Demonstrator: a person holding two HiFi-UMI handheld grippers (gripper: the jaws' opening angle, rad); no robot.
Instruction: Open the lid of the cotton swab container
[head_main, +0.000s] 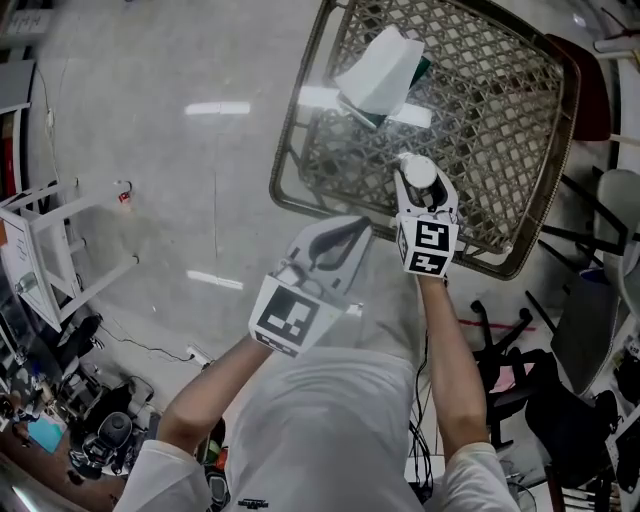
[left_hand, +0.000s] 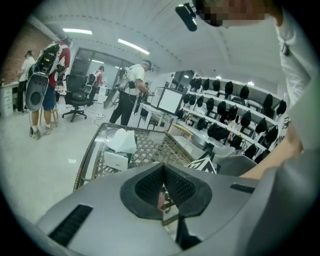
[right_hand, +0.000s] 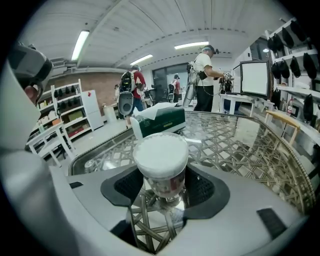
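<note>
The cotton swab container (head_main: 420, 172) is a small clear jar with a white round lid, standing upright on the glass-topped wicker table (head_main: 300, 200). My right gripper (head_main: 422, 180) reaches over the table's near edge with a jaw on each side of the jar. In the right gripper view the container (right_hand: 161, 160) fills the gap and both dark pads (right_hand: 129, 186) lie against its body below the lid. The lid is on. My left gripper (head_main: 340, 235) hangs shut and empty off the table's near edge, beside the right one. Its pads (left_hand: 150, 186) meet in the left gripper view.
A green-and-white tissue box (head_main: 380, 75) with a tissue sticking up stands farther back on the table, also visible beyond the jar (right_hand: 157, 120). A white shelf rack (head_main: 60, 240) stands at the left. Dark chairs (head_main: 590, 320) crowd the right. Several people stand in the background.
</note>
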